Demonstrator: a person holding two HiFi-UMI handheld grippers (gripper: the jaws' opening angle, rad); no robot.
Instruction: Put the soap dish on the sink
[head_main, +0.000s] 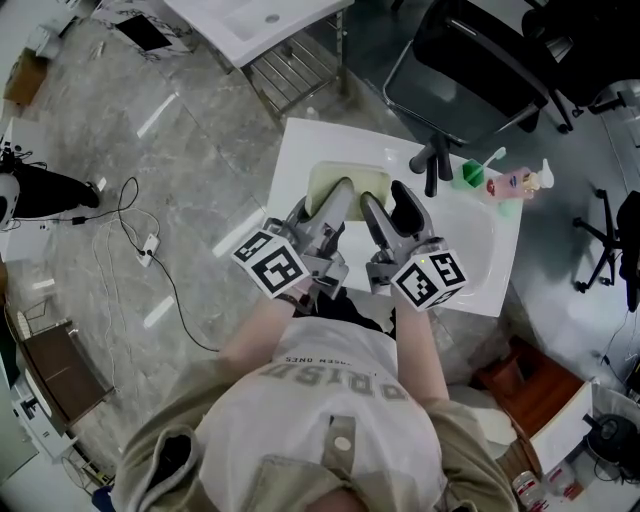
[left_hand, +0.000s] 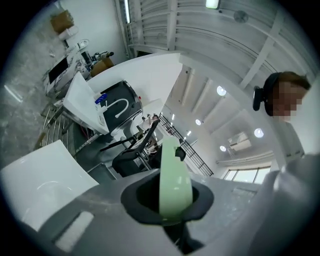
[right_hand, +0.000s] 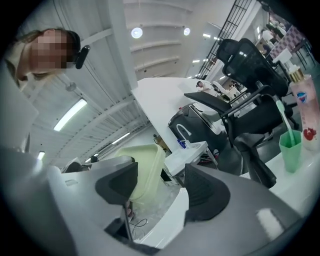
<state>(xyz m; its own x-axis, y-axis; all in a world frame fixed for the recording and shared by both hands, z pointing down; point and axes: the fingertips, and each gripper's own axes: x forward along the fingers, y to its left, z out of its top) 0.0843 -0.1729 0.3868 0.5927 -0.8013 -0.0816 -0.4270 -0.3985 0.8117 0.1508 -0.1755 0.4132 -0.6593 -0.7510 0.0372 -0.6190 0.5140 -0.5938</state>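
We hold the dish (left_hand: 175, 175) on edge in our left gripper (left_hand: 174, 212), its jaws clamped tight on the dish's rim, over the white sink (head_main: 300, 160). Our right gripper (right_hand: 161, 192) is just beside the dish, its 2 jaws apart with nothing between them. A green cup (head_main: 470, 176) and a bottle (head_main: 522, 182) stand on the sink's far edge near the tap (head_main: 432, 165).

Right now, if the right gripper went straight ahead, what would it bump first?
Probably the rim of the white sink, between the pale green soap dish and the black tap; depth is unclear.
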